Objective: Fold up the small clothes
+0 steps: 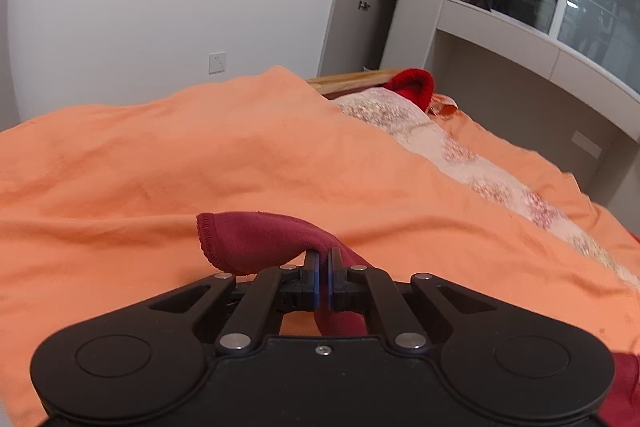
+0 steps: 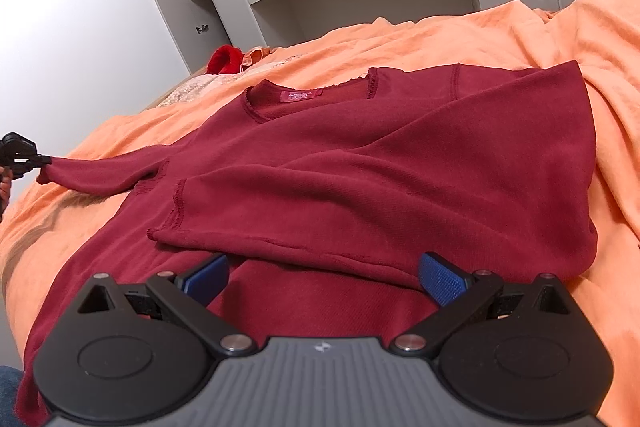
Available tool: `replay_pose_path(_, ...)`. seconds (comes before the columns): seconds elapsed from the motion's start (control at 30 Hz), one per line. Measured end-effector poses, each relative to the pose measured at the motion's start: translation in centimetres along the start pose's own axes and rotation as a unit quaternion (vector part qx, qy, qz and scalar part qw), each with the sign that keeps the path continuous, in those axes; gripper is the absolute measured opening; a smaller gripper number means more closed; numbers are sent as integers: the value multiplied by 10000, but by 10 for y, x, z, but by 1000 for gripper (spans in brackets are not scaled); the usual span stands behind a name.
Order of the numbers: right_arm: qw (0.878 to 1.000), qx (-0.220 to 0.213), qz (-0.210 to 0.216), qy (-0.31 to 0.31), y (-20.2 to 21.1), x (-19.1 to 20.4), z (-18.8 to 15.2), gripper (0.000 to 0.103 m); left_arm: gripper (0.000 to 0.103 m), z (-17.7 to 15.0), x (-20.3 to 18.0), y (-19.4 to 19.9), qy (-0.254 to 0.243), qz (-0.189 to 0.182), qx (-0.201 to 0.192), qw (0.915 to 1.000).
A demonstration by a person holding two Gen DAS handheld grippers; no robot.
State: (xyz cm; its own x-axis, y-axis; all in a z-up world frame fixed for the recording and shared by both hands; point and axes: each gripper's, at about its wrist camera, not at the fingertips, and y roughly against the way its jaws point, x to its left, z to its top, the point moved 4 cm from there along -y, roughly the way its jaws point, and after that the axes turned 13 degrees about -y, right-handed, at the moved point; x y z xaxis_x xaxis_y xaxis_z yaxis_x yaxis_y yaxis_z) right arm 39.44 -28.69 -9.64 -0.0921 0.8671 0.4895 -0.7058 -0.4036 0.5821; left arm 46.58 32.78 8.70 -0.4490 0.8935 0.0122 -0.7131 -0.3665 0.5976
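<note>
Dark red top (image 2: pixel 360 163): lying spread on the orange bed cover (image 2: pixel 460 35), neckline toward the far edge of the bed, one sleeve folded across the body.

Left wrist view: left gripper (image 1: pixel 324 255) is pinching the red sleeve's cuff (image 1: pixel 256 239), jaws closed on the cloth, cuff lifting off the cover.

Right wrist view: right gripper (image 2: pixel 322 277) is hovering at the near hem, jaws standing wide apart, gripping nothing. The left gripper is showing at the bed's left edge, stretching the sleeve outward.

the neck label (image 2: pixel 296 95) on the dark red top (image 2: pixel 360 163) is too small to read.
</note>
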Motion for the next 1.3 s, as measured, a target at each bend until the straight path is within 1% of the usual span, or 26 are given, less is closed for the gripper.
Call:
replay_pose_path(0.07,10000,6,14,-18,1,0,-1,103,5,-6,2,-1,-26,16,60,10000)
replay_pose_path(0.13,10000,11,25,-33,1,0,-1,103,11,-15,6,-10,28,-88,241,9997)
replay_pose_path(0.2,10000,17,35,-37,2,0,-1,103,23,-26,13,-16,167,-89,388,9991)
replay_pose_path(0.23,10000,18,44,-37,2,0,-1,103,26,-32,16,-15,191,-146,409,9989)
replay_pose_path(0.27,10000,18,52,-39,2,0,-1,103,34,-36,18,-14,208,-191,410,9988)
replay_pose_path(0.3,10000,20,60,-42,3,0,-2,103,42,-42,20,-11,229,-251,402,9986)
replay_pose_path(0.33,10000,21,67,-47,3,0,-2,103,47,-47,21,-8,253,-328,396,9984)
replay_pose_path(0.37,10000,22,71,-52,4,-1,-2,103,55,-54,21,-4,290,-433,395,9979)
replay_pose_path(0.4,10000,23,74,-55,4,-1,-2,103,60,-60,21,-2,337,-557,409,9970)
replay_pose_path(0.47,10000,24,71,-54,4,-1,-2,103,60,-73,20,-3,513,-886,504,9935)
replay_pose_path(0.5,10000,24,70,-51,4,-1,-2,103,60,-79,20,-7,676,-1141,571,9895)
replay_pose_path(0.53,10000,25,63,-45,3,-1,-2,103,60,-83,19,-12,858,-1331,629,9854)
replay_pose_path(0.6,10000,27,52,-36,3,-1,-2,103,61,-91,19,-26,1397,-1708,761,9724)
replay_pose_path(0.67,10000,23,53,-37,3,-1,-2,103,61,-94,18,-39,1772,-1852,746,9637)
replay_pose_path(0.73,10000,26,62,-56,4,-1,-3,103,60,-92,16,-47,1984,-1871,591,9603)
replay_pose_path(0.8,9999,44,63,-72,3,-2,-3,103,58,-85,15,-49,2022,-1774,377,9624)
replay_pose_path(0.87,9999,59,59,-74,3,-2,-3,103,56,-77,16,-43,1975,-1622,34,9668)
replay_pose_path(0.93,9999,75,69,-74,2,-1,-3,103,56,-68,16,-32,1876,-1423,-351,9712)
replay_pose_path(1.03,9999,85,92,-101,2,-3,-2,103,56,-56,20,-16,1744,-1176,-820,9742)
replay_pose_path(1.07,9999,85,98,-108,2,-3,-2,103,56,-54,20,-14,1701,-1113,-909,9749)
replay_pose_path(1.13,9998,83,107,-116,2,-3,-3,103,56,-54,22,-14,1660,-1062,-881,9764)
replay_pose_path(1.3,9998,89,107,-125,2,-3,-3,103,56,-70,25,-27,1868,-958,-402,9769)
